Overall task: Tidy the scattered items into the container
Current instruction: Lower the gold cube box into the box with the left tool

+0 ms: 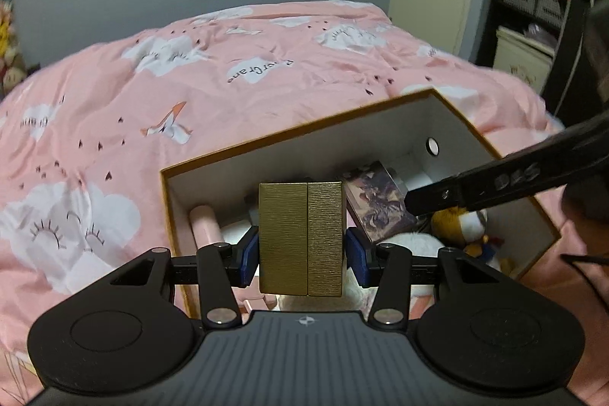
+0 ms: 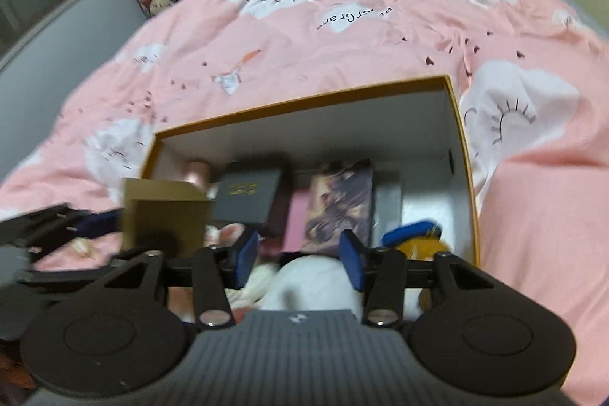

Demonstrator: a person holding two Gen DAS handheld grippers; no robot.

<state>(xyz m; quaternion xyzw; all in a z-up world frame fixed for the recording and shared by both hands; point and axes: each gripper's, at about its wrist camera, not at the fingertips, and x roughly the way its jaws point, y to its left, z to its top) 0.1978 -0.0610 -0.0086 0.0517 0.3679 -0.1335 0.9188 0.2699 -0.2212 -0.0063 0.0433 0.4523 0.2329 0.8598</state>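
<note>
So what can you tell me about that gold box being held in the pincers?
The gold box is a small upright block with a brushed, metallic-looking ribbed finish and a vertical seam down its middle. The left gripper clamps its two sides between blue pads. It hangs over the near-left part of the open storage box, apparently clear of the items inside.

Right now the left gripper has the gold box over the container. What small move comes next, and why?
Probably lower the gold box a little into the container before releasing. The left gripper has it clamped between both pads, above the plush toys and a patterned box already inside; the right gripper is open and empty.
</note>
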